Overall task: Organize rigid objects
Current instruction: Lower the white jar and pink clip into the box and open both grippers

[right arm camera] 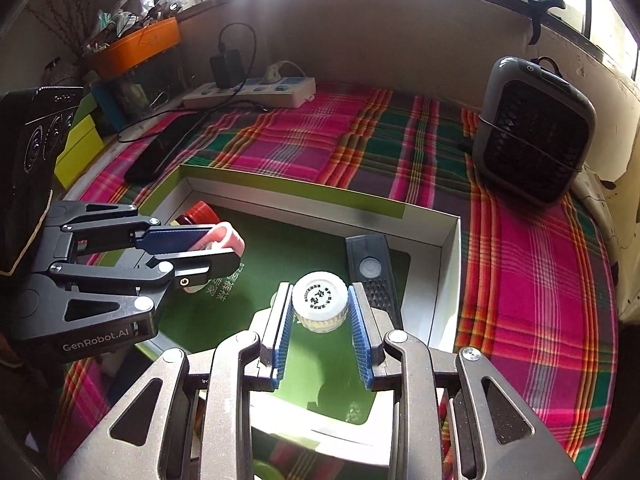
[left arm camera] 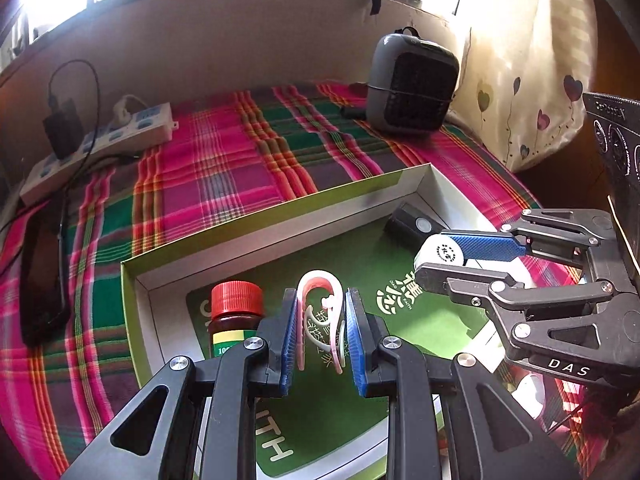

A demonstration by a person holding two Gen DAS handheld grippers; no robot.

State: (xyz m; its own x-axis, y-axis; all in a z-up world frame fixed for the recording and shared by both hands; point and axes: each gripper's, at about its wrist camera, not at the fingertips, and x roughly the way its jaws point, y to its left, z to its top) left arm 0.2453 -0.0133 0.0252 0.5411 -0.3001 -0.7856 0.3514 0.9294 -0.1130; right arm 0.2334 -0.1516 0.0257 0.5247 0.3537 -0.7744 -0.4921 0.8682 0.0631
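An open box [left arm camera: 256, 224] with a green floor lies on the plaid cloth; it also shows in the right wrist view [right arm camera: 304, 196]. My left gripper [left arm camera: 320, 312] is shut on a pink plastic clip [left arm camera: 318, 286] over the box, also seen in the right wrist view [right arm camera: 224, 240]. My right gripper [right arm camera: 320, 308] is shut on a white-capped bottle [right arm camera: 319, 295] over the box floor; the cap shows in the left wrist view [left arm camera: 440, 252]. A red-capped brown bottle [left arm camera: 236, 312] stands in the box at left. A black remote-like device [right arm camera: 370, 268] lies in the box at right.
A grey fan heater [right arm camera: 532, 128] stands at the far right. A white power strip [right arm camera: 252, 92] with a black charger lies at the back. A black flat case [left arm camera: 40, 276] lies left of the box. An orange basket [right arm camera: 136, 46] and yellow-green boxes [right arm camera: 80, 140] stand far left.
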